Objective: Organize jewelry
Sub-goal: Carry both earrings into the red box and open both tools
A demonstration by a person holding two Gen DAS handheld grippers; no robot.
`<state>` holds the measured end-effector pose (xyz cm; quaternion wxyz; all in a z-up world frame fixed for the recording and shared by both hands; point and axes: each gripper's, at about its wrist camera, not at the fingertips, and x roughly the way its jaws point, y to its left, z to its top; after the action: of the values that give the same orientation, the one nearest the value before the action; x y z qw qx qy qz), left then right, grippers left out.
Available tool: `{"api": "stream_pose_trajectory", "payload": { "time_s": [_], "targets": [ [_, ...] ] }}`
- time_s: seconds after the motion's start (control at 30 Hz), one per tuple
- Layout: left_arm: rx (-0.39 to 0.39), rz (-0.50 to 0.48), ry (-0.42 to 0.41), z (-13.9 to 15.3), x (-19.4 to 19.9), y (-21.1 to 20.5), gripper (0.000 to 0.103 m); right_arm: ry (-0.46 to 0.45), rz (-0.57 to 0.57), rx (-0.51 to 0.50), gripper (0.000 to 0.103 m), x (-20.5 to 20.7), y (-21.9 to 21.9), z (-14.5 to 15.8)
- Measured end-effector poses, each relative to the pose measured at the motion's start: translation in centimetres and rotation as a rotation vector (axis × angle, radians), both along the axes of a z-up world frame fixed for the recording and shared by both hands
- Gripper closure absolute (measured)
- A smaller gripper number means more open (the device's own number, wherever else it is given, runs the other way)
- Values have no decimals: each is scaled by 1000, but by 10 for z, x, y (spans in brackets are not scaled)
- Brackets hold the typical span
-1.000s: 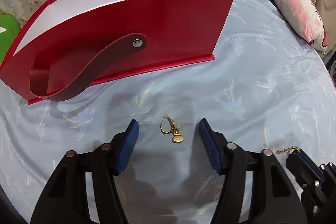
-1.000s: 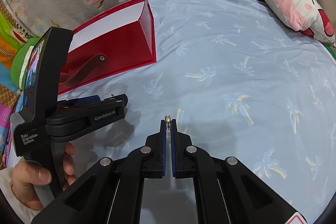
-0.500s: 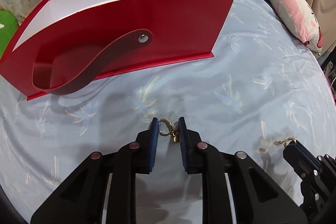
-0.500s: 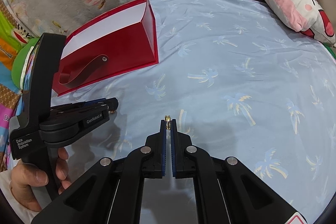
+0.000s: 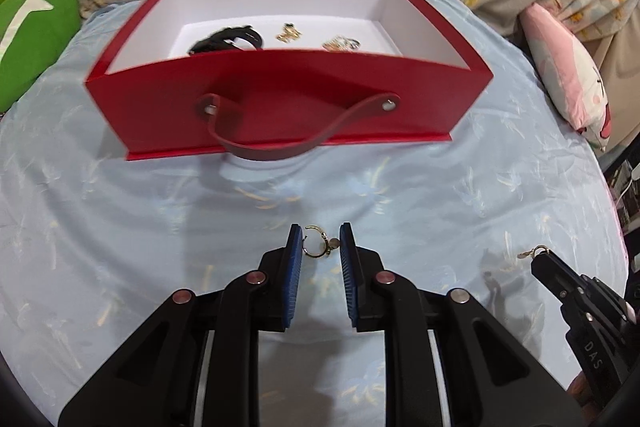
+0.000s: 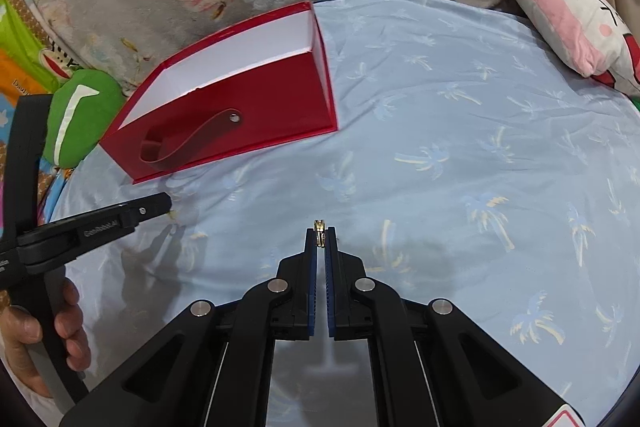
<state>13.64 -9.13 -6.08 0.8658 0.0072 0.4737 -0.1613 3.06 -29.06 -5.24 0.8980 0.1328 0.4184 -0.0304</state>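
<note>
Lifted off the cloth [image 5: 440,195] now, the hoop earring [image 5: 318,246] sits pinched in the left gripper [image 5: 320,247], near the red box [image 5: 280,99] front. Right gripper [image 6: 320,239] off to the right, jaws clamped on a second earring [image 6: 319,229].

I count two grippers: my left gripper [image 5: 320,243] and my right gripper [image 6: 320,239]. Each carries one gold earring [image 5: 318,245], so two earrings [image 6: 319,229] off the cloth. One red box [image 5: 280,107] stands at the far side, with one strap handle [image 5: 280,147] on its near wall. Inside it I count three pieces: one black band [image 5: 228,39] at the left, one gold piece [image 5: 289,33] in the middle, one silvery piece [image 5: 342,44] at the right. One pink pillow [image 6: 560,15] lies far right, one green cushion [image 5: 36,35] far left.
</note>
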Motion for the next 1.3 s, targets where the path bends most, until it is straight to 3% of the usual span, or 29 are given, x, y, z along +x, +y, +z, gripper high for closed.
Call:
{"api": "stream_pose_trajectory", "payload": {
  "time_s": [0.37, 0.73, 1.0, 1.3],
  "targets": [
    [-34, 56, -37, 23, -17, 57, 85, -23, 103, 13, 100, 9, 43, 15],
    [-65, 113, -106, 62, -14, 97, 85, -117, 175, -6, 100, 30, 71, 61],
    [-59, 135, -213, 107, 25, 101, 85, -219, 203, -40, 100, 81, 74, 109],
    [-62, 132, -279, 139, 97, 81, 85, -253, 211, -30, 100, 168, 70, 140]
  ]
}}
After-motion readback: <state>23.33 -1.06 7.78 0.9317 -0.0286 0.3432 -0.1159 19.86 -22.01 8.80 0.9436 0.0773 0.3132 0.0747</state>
